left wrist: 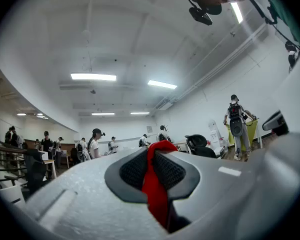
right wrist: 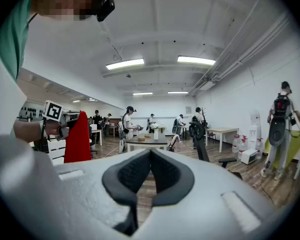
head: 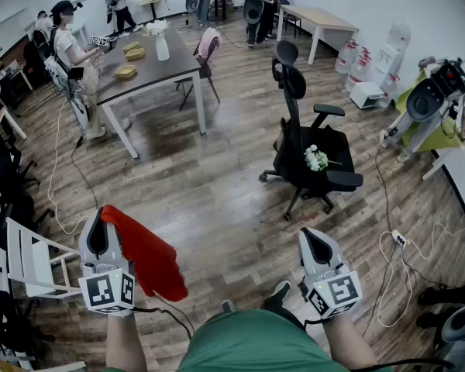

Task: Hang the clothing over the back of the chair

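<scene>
red fabric garment (head: 149,259) pinched in the left gripper (head: 99,217)
it droops beside that gripper above the brown wooden floor (head: 217,200), well apart from the black swivel office chair (head: 293,84) ahead, which has a small white flower bunch (head: 316,158) on its seat. right gripper (head: 313,237) tongs are pressed together, empty.

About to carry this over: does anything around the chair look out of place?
Yes: a small bunch of white flowers lies on the seat of the black office chair, odd for a seat. The chair back is bare. The red clothing hangs from the left claw.
</scene>
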The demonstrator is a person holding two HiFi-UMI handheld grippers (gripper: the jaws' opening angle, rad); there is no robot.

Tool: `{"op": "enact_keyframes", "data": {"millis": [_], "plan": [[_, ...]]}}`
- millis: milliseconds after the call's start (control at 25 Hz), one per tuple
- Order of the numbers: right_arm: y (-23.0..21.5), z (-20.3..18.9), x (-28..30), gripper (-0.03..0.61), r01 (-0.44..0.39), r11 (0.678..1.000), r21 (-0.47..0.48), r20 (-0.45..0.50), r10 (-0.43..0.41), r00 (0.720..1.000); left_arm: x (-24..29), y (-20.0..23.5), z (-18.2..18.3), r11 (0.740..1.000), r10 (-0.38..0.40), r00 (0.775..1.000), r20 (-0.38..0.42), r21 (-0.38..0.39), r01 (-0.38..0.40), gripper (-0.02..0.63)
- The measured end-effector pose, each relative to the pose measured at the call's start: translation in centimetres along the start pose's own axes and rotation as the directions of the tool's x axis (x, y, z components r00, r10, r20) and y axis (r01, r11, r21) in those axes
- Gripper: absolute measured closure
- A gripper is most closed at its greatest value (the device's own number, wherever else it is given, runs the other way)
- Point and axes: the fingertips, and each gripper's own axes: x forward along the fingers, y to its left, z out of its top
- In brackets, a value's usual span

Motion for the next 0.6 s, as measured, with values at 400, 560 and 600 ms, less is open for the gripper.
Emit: {"op": "enact_keyframes", "data": {"millis": [400, 560, 600], "plan": [[-3.3, -1.9, -2.4, 0.584, 0.032, 0.997, 0.076, -0.025, -0.03, 0.999, 0.5, -3.5, -0.8, 0.999, -0.026, 0.998, -0.065, -0.025, 0.025, 0.575], [-8.5, -1.9, -2.7, 0.584, 0.055, 0.987, 0.154, -0.001, -0.055, 0.998, 2.4, -5.6, 0.8, 0.994, 0.021, 0.999, -0.04, -0.103, -0.025, 0.575], [-9.8, -1.8, -2.6, 0.584, 0.055, 0.985, 0.162, 0.003, -0.056, 0.998, 2.9, -6.3, 1.1, 0.994, 0.029, 0.999, -0.037, -0.108, -0.033, 0.575]]}}
